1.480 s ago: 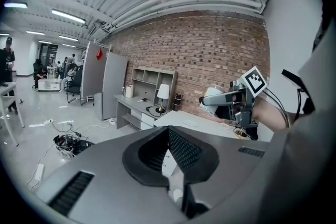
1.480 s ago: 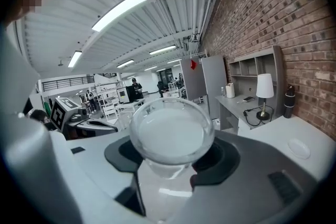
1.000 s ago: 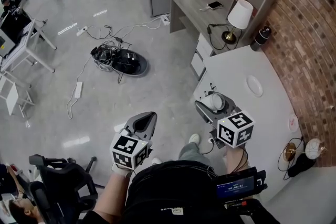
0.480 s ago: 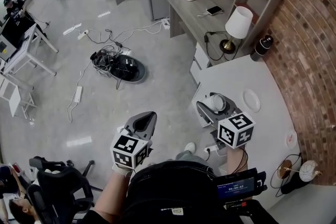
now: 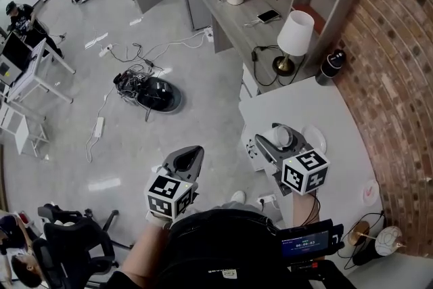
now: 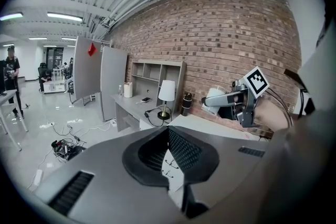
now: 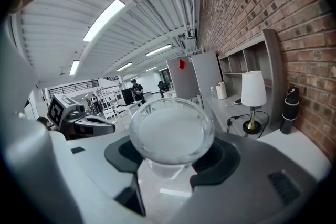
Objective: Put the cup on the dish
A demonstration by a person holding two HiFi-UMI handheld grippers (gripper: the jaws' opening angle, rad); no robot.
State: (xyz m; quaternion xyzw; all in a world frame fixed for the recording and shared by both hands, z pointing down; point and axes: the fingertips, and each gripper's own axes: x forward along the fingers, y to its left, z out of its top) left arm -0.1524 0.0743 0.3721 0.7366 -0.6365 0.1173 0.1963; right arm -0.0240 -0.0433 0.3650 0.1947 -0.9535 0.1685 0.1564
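We hold a clear round glass cup [image 7: 171, 134] clamped in our right gripper [image 5: 278, 143], above the white table [image 5: 318, 101]. The cup seems empty. The small white dish [image 5: 316, 139] just beyond looks bare, so the setting down is still to do. Our left gripper [image 5: 184, 160] is closed on nothing.

White round-edged tabletop [image 5: 325, 101]: surface mostly bare btwn floor-side edge and red brick wall [image 5: 396, 78]; only a flat white round dish [image 5: 317, 139] lay mid-table. Obstructions at far end: brass-based lamp w/ white shade [image 5: 295, 32] and a black cylindrical bottle [image 5: 331, 65], near the grey shelved desk [image 5: 233, 18]. Grey floor to the left stood open, excl. a black cable tangle [image 5: 145, 86].
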